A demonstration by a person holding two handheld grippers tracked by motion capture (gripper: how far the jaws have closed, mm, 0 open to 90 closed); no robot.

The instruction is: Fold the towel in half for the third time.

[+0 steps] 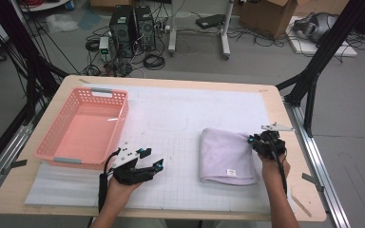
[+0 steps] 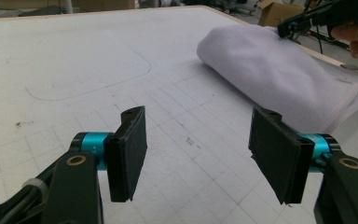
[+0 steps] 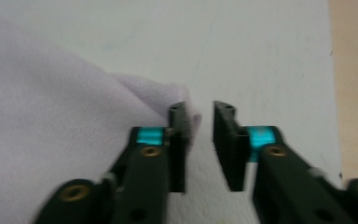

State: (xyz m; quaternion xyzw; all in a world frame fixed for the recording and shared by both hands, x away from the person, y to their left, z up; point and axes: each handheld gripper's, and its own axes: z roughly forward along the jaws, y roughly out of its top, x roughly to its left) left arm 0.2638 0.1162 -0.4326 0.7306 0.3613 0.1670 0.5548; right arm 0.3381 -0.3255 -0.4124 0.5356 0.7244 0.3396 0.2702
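A folded lilac towel (image 1: 225,156) lies on the white gridded mat, right of centre, with a small label near its front edge. My right gripper (image 1: 254,141) is at the towel's far right corner. In the right gripper view its jaws (image 3: 200,135) stand a narrow gap apart; the towel (image 3: 51,116) corner rests against the left pad and pokes slightly into the gap, not pinched. My left gripper (image 1: 153,158) hovers over the bare mat left of the towel, its jaws (image 2: 205,154) wide open with nothing between them. The towel (image 2: 279,70) and the right gripper (image 2: 289,28) show farther off there.
A pink plastic basket (image 1: 119,123) stands empty at the left of the table. The white mat (image 1: 185,109) covers most of the wooden tabletop (image 1: 285,128). Beyond the table, computer cases, cables, a stand and cardboard boxes sit on the floor.
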